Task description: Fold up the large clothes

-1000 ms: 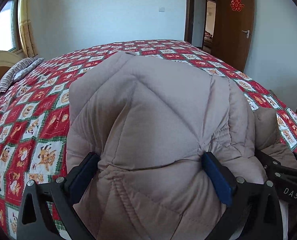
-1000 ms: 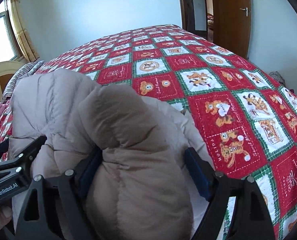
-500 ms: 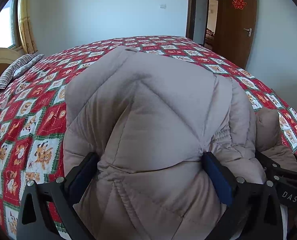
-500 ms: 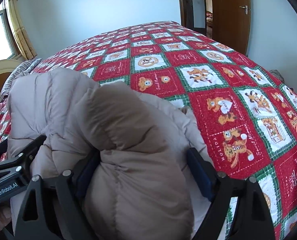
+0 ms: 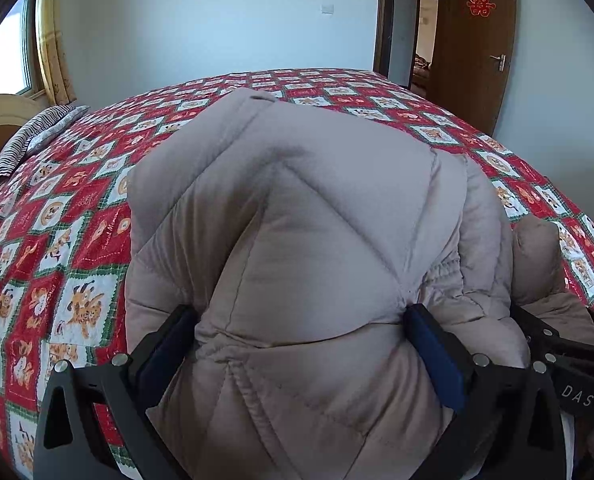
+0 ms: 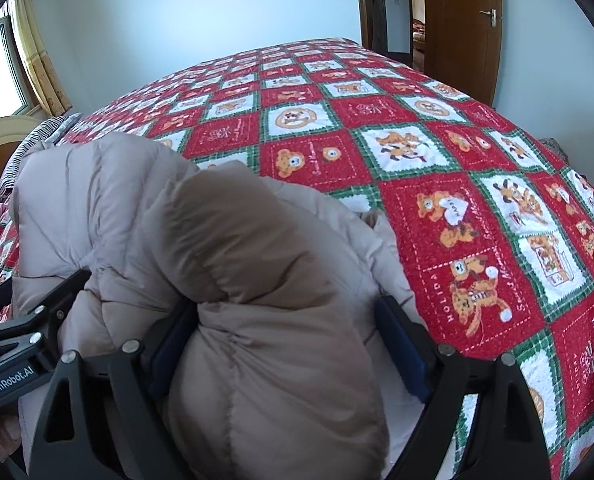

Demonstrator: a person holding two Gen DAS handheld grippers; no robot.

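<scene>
Puffy beige coat (image 5: 297, 240) bulging between both wide-spread tongs (image 5: 301, 344) (image 6: 287, 334), grip unclear, fingertips buried.

- puffy jacket (image 5: 309, 240) bulk fills gap of left claw (image 5: 301, 344), blocks straight ahead
- right claw (image 6: 289, 344) same, jacket between
- right of right claw: open bed quilt (image 6: 477, 184), free
- left claw (image 6: 21, 344) crowds its left

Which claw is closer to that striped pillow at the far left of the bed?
Left. The left claw grips the puffy jacket on the side toward the striped pillow; the right claw sits on the jacket's far side, farther from it.
</scene>
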